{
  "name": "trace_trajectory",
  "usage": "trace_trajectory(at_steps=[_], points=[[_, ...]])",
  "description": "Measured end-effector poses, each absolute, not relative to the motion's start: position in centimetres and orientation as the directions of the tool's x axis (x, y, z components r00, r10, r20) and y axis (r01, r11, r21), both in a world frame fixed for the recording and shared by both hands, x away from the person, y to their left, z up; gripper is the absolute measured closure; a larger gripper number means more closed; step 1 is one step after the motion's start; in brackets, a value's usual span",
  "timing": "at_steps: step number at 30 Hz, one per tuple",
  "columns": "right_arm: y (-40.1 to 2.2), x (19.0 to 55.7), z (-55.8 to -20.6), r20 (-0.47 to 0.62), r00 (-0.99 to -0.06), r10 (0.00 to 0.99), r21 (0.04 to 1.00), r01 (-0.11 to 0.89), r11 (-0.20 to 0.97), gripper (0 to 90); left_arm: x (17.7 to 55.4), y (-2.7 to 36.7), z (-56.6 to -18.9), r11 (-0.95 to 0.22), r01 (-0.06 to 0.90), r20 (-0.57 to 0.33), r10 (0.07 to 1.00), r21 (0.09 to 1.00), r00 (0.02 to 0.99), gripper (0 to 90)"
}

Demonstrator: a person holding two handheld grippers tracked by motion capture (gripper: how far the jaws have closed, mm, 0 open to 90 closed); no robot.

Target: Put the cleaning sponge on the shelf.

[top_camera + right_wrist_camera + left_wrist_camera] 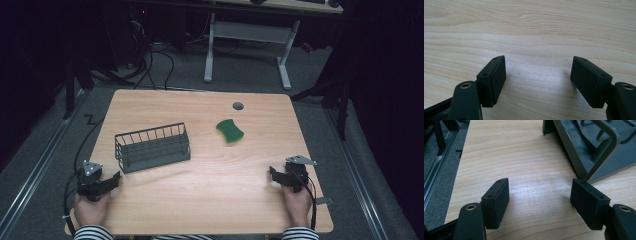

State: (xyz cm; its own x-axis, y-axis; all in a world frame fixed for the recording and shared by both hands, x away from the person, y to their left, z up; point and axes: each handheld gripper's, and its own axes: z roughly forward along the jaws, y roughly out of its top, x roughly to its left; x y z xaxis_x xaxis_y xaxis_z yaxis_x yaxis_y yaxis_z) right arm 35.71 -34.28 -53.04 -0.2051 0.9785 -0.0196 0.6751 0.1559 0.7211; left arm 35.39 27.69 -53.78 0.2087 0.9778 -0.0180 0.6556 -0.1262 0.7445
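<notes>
A dark grey wire basket (152, 147) stands left of the table's middle, and its near corner (596, 150) rises in the left gripper view. A green sponge (230, 131) lies flat to its right, toward the far side. My left gripper (114, 181) rests at the near left edge, open, nothing between its jaws, just short of the basket. My left gripper (539, 195) hovers over bare wood. My right gripper (274, 174) sits at the near right, open and empty. My right gripper (538, 75) looks along plain tabletop.
The wooden table (200, 200) has a round cable hole (238, 106) near its far edge. A white desk frame (247, 45) stands on the floor beyond. Cables trail off the table's left side (82, 145).
</notes>
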Motion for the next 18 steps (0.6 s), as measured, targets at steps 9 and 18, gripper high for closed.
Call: trace_trajectory(at_steps=[9,18], points=[[-34.30,35.73,-53.04,-0.019,-0.205,0.979,0.721,0.675,0.156,28.9,35.41,27.70,-53.77,-0.127,0.656,-0.020,0.977,0.744,0.211,31.7],[-34.28,35.70,-53.03,-0.017,-0.204,0.979,0.721,0.676,0.153,29.8,35.43,27.72,-53.76,-0.129,0.656,-0.022,0.976,0.743,0.217,31.4]])
